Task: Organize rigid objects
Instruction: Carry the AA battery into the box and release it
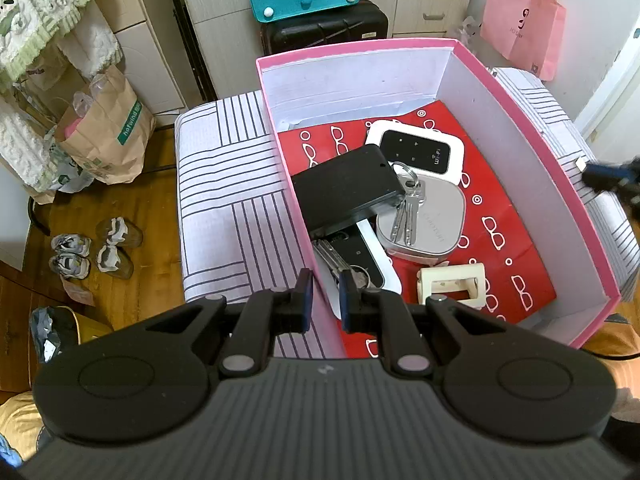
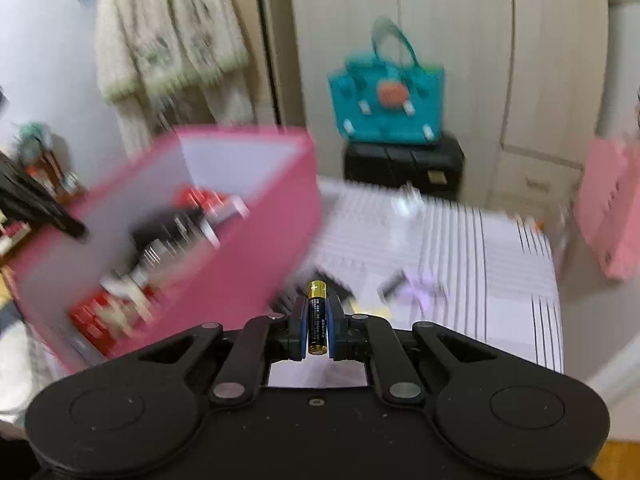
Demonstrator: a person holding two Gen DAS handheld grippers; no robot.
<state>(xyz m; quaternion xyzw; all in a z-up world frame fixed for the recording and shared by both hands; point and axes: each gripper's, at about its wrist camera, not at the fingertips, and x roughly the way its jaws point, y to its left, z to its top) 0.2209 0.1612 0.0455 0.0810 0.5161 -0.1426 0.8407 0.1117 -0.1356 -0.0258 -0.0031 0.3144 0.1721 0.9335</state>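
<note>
Jaws of right gripper [image 2: 317, 320] around battery [image 2: 317, 312], seemingly.

A black battery [image 2: 317, 322] with a gold plus end is held lengthwise, plus end pointing away. In the tilted pink box [image 1: 568, 184], on red paper [image 1: 496, 216], are seen a black case [image 1: 346, 190], a white Wi‑Fi router [image 1: 416, 148], keys [image 1: 406, 216] on a silver case [image 1: 434, 224], and a cream clip [image 1: 452, 286].
</note>
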